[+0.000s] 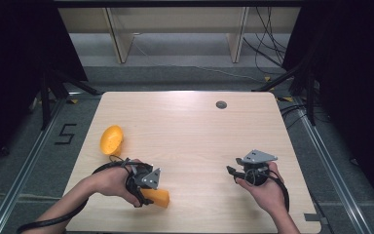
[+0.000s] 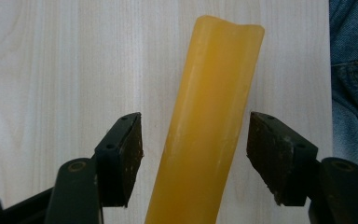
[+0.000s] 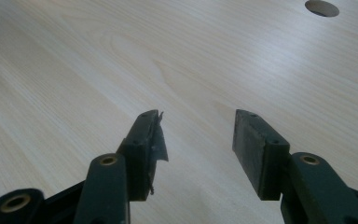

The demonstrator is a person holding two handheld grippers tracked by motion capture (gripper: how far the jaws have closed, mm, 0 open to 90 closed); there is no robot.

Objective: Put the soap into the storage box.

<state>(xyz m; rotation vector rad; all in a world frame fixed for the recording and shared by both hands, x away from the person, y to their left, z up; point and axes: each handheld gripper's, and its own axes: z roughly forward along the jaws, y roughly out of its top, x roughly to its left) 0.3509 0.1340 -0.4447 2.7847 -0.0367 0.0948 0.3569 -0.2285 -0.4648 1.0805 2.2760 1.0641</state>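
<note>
- The work is just starting: the orange block (image 2: 209, 121) lies on the wooden table (image 1: 195, 126), near its front edge, and is not yet picked up.
- An orange bowl (image 1: 111, 139) lies tipped near the table's left edge, well apart from the block.
- The left gripper (image 2: 195, 151) has its jaws on both sides of the block, with small gaps, not pressing.
- The right gripper (image 3: 196, 140) is open with nothing in it, over bare table.

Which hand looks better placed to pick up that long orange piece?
The left. The left gripper already has its jaws either side of the orange piece, with small gaps left. The right gripper sits apart, open over bare table.
</note>
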